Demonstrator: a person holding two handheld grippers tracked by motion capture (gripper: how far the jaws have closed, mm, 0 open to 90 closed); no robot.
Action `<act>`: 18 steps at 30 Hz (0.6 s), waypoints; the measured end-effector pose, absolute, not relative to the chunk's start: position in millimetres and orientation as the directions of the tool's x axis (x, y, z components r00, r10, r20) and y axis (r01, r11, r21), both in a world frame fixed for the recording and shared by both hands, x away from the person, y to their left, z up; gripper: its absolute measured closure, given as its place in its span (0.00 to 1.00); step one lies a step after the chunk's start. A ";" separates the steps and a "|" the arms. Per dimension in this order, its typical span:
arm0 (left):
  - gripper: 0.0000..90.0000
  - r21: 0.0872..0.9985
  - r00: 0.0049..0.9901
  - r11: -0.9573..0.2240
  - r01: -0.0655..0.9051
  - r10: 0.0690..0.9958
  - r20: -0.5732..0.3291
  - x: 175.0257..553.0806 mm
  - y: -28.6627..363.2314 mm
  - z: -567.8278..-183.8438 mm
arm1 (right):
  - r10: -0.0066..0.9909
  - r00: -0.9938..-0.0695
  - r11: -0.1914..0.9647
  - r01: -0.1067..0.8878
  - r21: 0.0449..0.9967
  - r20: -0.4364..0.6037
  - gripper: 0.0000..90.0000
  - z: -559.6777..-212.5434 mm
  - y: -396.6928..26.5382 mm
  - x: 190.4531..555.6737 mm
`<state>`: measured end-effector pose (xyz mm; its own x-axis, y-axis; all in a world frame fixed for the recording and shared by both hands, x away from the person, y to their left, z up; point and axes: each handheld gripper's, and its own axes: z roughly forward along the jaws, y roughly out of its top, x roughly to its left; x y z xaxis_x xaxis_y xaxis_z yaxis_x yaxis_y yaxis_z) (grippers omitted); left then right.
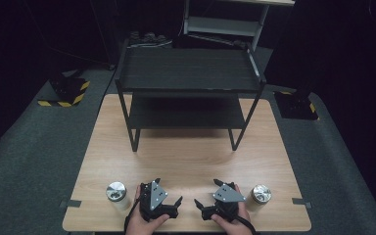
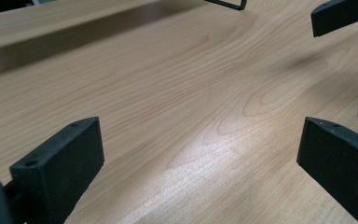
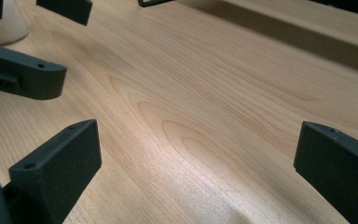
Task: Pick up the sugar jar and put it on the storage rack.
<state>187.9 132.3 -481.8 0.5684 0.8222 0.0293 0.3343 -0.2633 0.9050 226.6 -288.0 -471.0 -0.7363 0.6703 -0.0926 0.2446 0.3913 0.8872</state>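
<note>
Two hand-held grippers rest near the front edge of a wooden table (image 1: 186,161), their jaws pointing toward each other. My left gripper (image 1: 176,206) is open and holds nothing; in its own view the left gripper (image 2: 200,135) has bare wood between its jaws. My right gripper (image 1: 200,208) is likewise open and empty, seen also as the right gripper (image 3: 198,140) over bare wood. A pale jar with a silver lid (image 1: 116,192) stands left of the left hand. A second silver-lidded jar (image 1: 261,194) stands right of the right hand.
A black two-tier shelf (image 1: 188,71) stands on the back half of the table, both levels bare. One of its legs (image 2: 228,4) shows ahead of the left gripper. Dark grey floor surrounds the table, with yellow-striped blocks (image 1: 66,93) at the back left.
</note>
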 end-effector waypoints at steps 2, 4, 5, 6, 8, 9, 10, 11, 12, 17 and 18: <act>0.01 0.907 0.571 -0.250 0.338 0.821 0.014 188.6 134.5 -482.6 | 0.665 -0.744 0.380 0.265 0.886 -0.062 0.01 -470.0 -291.4 231.4; 0.01 0.905 0.558 -0.233 0.356 0.830 -0.005 189.1 136.2 -481.9 | 0.660 -0.749 0.380 0.271 0.884 -0.055 0.01 -469.3 -292.3 233.5; 0.01 0.903 0.560 -0.240 0.356 0.828 -0.001 189.1 136.6 -481.3 | 0.657 -0.752 0.383 0.267 0.885 -0.057 0.01 -469.4 -292.3 233.4; 0.01 0.905 0.566 -0.244 0.347 0.824 0.005 188.0 137.4 -482.1 | 0.652 -0.756 0.386 0.259 0.885 -0.064 0.01 -469.8 -292.4 233.0; 0.01 0.906 0.568 -0.247 0.345 0.823 0.008 187.3 137.5 -482.2 | 0.649 -0.757 0.392 0.247 0.886 -0.076 0.01 -470.2 -291.8 231.2; 0.01 0.905 0.570 -0.253 0.342 0.822 0.014 186.0 137.5 -482.1 | 0.654 -0.752 0.394 0.241 0.887 -0.086 0.01 -470.8 -290.7 229.1; 0.01 0.905 0.570 -0.253 0.341 0.822 0.015 185.7 137.7 -482.1 | 0.656 -0.750 0.394 0.238 0.888 -0.090 0.01 -471.1 -290.2 228.1; 0.01 0.906 0.571 -0.250 0.341 0.821 0.012 185.8 138.2 -482.3 | 0.658 -0.748 0.393 0.237 0.889 -0.091 0.01 -471.3 -290.2 227.7; 0.01 0.906 0.571 -0.250 0.341 0.821 0.012 185.8 138.2 -482.3 | 0.658 -0.748 0.393 0.237 0.889 -0.091 0.01 -471.3 -290.2 227.7; 0.01 0.903 0.576 -0.241 0.357 0.817 -0.010 189.2 140.3 -481.5 | 0.651 -0.756 0.387 0.248 0.888 -0.073 0.01 -470.8 -292.9 230.7; 0.01 0.904 0.578 -0.242 0.352 0.816 -0.007 188.5 140.3 -482.0 | 0.651 -0.756 0.386 0.246 0.889 -0.074 0.01 -470.9 -293.1 230.6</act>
<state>188.5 140.3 -482.0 0.5781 0.8160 -0.0072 0.3522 -0.2416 0.9042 230.6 -293.1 -470.9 -0.7556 0.6509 -0.0737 0.2460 0.3862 0.8890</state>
